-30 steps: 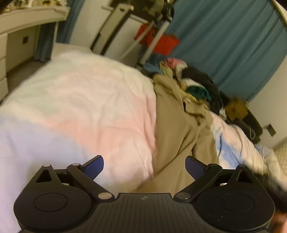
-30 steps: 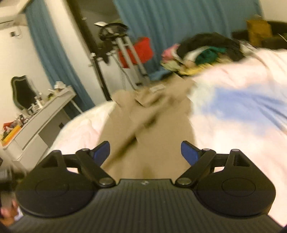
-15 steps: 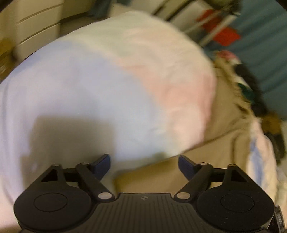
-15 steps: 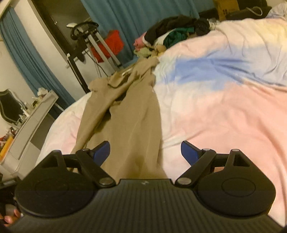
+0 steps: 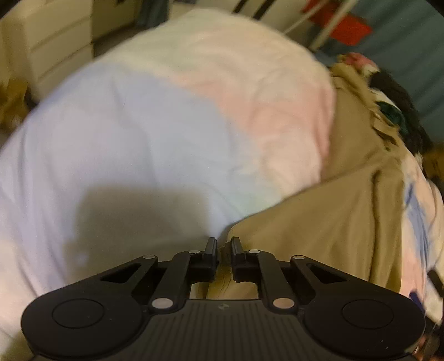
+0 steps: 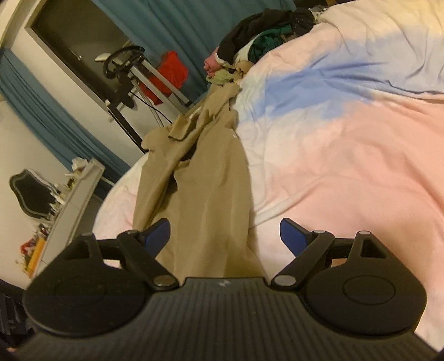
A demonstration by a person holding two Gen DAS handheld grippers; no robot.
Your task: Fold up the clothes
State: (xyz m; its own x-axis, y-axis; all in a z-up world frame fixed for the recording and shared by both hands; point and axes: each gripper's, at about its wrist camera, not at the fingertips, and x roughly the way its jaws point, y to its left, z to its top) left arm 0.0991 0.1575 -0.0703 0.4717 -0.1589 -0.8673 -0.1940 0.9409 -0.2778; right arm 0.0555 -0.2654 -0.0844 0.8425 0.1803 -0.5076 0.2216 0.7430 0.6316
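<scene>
Both tongs are black plastic with round discs and a ribbed middle. Shiny silver pins hold the arms. The right tongs (image 6: 224, 232) have blue pads (image 6: 292, 236) — the left tongs (image 5: 222, 247) look all black.

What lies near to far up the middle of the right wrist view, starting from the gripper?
right gripper → tan trousers → pile of clothes → blue curtain

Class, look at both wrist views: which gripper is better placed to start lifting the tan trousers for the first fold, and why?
Left. The left gripper has its jaws nearly closed at the corner of the tan trousers, seemingly pinching the hem. The right gripper hangs above the trousers, jaws wide apart, gripping nothing.
</scene>
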